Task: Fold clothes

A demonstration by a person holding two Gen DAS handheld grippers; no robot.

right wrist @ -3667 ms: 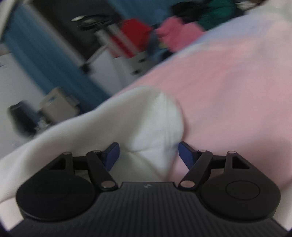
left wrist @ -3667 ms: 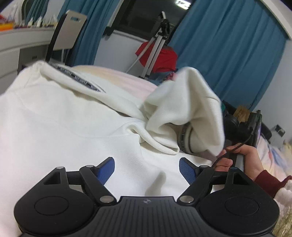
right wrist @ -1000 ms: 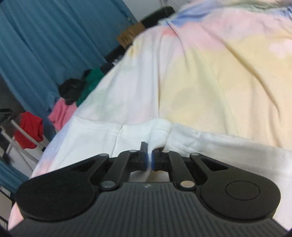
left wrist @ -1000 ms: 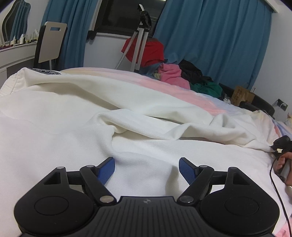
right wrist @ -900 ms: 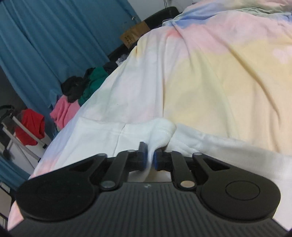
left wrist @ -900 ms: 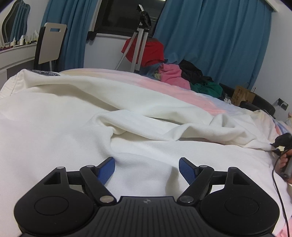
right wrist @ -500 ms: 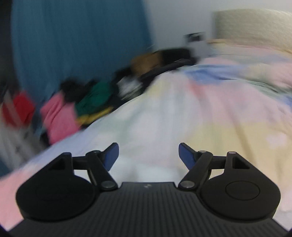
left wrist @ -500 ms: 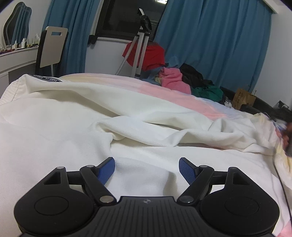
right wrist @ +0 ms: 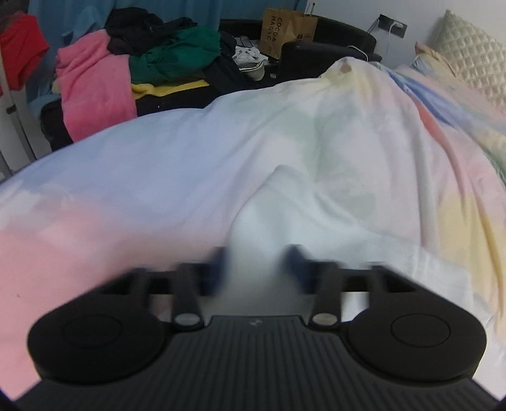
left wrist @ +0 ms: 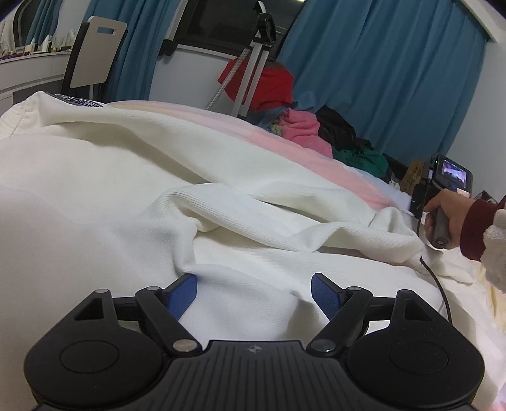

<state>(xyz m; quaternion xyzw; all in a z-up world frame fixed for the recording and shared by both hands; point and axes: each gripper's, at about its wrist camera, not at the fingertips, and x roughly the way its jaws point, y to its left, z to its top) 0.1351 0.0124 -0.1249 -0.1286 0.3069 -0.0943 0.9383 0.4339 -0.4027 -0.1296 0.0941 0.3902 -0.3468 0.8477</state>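
Sweatshirt (left wrist: pixel 95 189) under open left tool (left wrist: pixel 254 292) | right tool (right wrist: pixel 256 265), blurred, just closing on it

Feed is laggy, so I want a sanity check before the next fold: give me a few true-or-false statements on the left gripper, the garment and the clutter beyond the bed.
1. The left gripper has its jaws open over the white garment. True.
2. A pink garment lies in the clothes pile beyond the bed. True.
3. The curtains are red. False: they are blue.
4. The brown paper bag lies on the pastel bedspread. False: it stands beyond the bed.
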